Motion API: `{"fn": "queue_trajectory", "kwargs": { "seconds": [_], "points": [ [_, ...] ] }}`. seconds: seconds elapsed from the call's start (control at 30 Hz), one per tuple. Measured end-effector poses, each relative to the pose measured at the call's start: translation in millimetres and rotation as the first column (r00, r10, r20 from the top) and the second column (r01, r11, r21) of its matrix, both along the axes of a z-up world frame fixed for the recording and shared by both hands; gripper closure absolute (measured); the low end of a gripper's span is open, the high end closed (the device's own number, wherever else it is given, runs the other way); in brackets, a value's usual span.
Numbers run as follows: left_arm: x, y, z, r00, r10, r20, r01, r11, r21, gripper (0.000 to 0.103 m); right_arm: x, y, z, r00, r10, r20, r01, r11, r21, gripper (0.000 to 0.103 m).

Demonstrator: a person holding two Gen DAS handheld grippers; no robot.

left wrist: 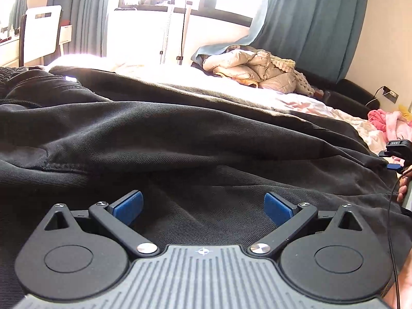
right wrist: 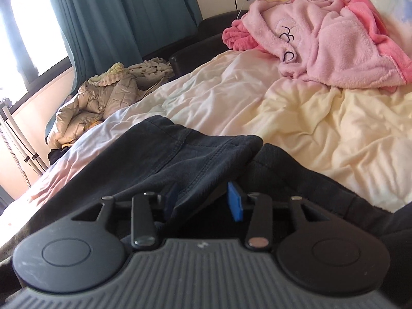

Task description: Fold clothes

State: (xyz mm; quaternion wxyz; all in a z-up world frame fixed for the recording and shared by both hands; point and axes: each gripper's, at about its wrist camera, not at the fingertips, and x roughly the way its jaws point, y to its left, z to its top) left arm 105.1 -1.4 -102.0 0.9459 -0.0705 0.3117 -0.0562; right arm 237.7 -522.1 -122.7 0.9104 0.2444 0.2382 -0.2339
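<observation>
Where the left wrist view looks out, a black garment (left wrist: 180,134) of heavy twill lies spread across the bed (left wrist: 296,103), its long axis running roughly left to right through the picture, with long soft ridges following that line. A stitched seam crosses the cloth at lower left, and a gathered, ribbed part sits at the far left edge. The left claw (left wrist: 203,208) hangs just over the cloth with its blue pads (left wrist: 131,206) wide apart and nothing between them. At the right edge the right claw (left wrist: 394,154) shows beside the garment's end, a person's fingers behind it. Beyond the garment the pale sheet is bare as far as a puffy quilted beige jacket (left wrist: 247,69) by the teal curtains (left wrist: 309,25).

From the right wrist view, the garment's (right wrist: 195,149) near end points away toward the upper right, a double-stitched hem running along its rounded corner. That corner lies raised and folded over between the right claw's (right wrist: 203,200) blue pads (right wrist: 235,200); the right-hand pad stands clear of the cloth, the left-hand pad is half hidden behind the fold, so the claw is part open and not pinching. Ahead, the crumpled cream sheet (right wrist: 309,118) lies bare and open. A fluffy pink robe (right wrist: 334,43) is heaped at the far right, well apart, and the beige jacket (right wrist: 103,97) lies at the bed's far left edge.
</observation>
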Motion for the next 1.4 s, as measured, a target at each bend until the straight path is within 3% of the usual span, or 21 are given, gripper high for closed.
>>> {"fn": "queue_trajectory", "kwargs": {
  "seconds": [0.17,0.43,0.6,0.83,1.03,1.23,1.3,1.4],
  "points": [
    [-9.8,9.2,3.3,1.000,0.015,0.004,-0.015,1.000,-0.005,0.003,-36.1,39.1,27.7,0.993,0.116,0.011,-0.113,0.986,-0.121,0.056],
    [-40.5,21.9,22.8,0.994,0.025,0.103,-0.028,0.999,0.026,0.003,-121.8,98.3,58.5,0.970,0.213,0.114,-0.192,0.967,-0.168,0.056],
    [-55.7,28.9,34.2,0.991,0.046,0.128,-0.050,0.998,0.028,0.003,-157.9,131.1,77.1,0.947,0.305,0.099,-0.273,0.929,-0.250,0.056],
    [-75.3,39.7,47.8,0.987,0.075,0.145,-0.076,0.997,-0.002,0.003,-202.1,156.4,84.6,0.915,0.398,0.067,-0.363,0.884,-0.294,0.056],
    [-84.2,52.3,49.6,0.987,0.114,0.110,-0.116,0.993,0.006,0.003,-216.3,157.2,81.2,0.903,0.413,0.120,-0.379,0.896,-0.232,0.056],
    [-101.3,91.1,65.1,0.979,0.194,0.061,-0.188,0.978,-0.089,0.003,-218.5,152.0,79.5,0.904,0.400,0.154,-0.365,0.907,-0.211,0.053],
    [-106.8,115.3,75.3,0.976,0.219,0.010,-0.216,0.968,-0.126,0.003,-214.7,145.5,80.1,0.910,0.385,0.152,-0.352,0.914,-0.202,0.052],
    [-121.1,163.2,87.2,0.960,0.277,-0.046,-0.280,0.928,-0.246,0.003,-208.4,135.1,80.7,0.920,0.361,0.151,-0.332,0.924,-0.188,0.050]
  ]
}}
